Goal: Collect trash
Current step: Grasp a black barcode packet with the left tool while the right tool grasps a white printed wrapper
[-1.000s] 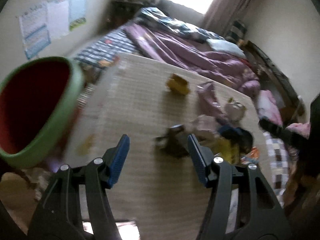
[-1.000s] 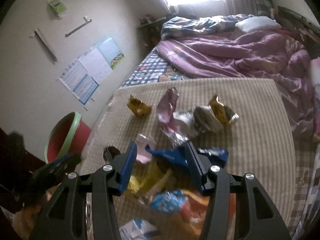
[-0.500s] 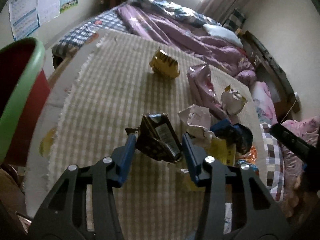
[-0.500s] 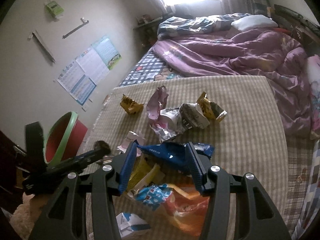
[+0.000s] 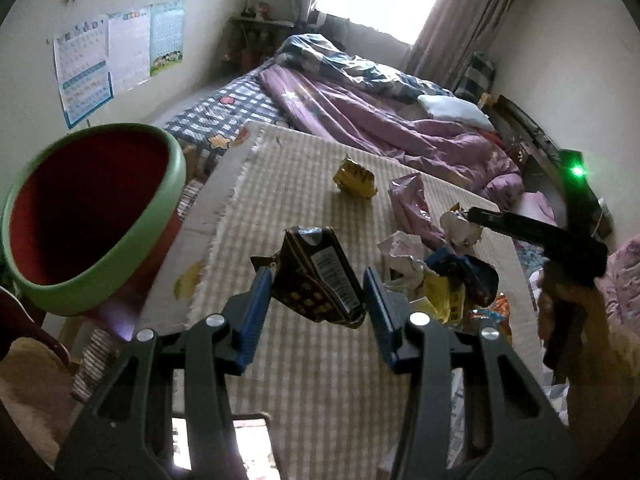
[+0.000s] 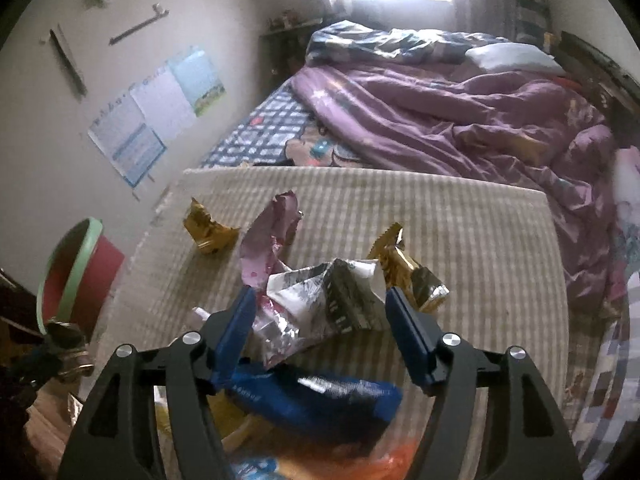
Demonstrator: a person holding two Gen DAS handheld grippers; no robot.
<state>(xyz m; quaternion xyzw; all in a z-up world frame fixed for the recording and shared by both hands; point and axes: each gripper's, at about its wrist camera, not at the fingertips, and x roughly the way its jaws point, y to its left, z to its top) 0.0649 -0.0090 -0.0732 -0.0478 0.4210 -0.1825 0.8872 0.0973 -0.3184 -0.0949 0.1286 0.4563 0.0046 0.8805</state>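
Left wrist view: big red bin with green rim (image 5: 92, 216) sits left of checked mat (image 5: 320, 360). Left gripper (image 5: 318, 294) squeezes dark wrapper (image 5: 320, 276), lifted off mat, right of bin. Step: carry wrapper to bin. Next: swing over bin mouth, let go. Right gripper (image 6: 320, 332) jaws just widened, nothing pinched, over silver wrapper (image 6: 324, 300), far right of bin.

The red bin with a green rim (image 5: 92, 216) is cut off at nine o'clock in the left wrist view, its base hidden. In the right wrist view the blue wrapper (image 6: 316, 404) is blurred at six o'clock, partly behind the gripper frame, and the orange packet (image 6: 384, 464) runs off the bottom edge.
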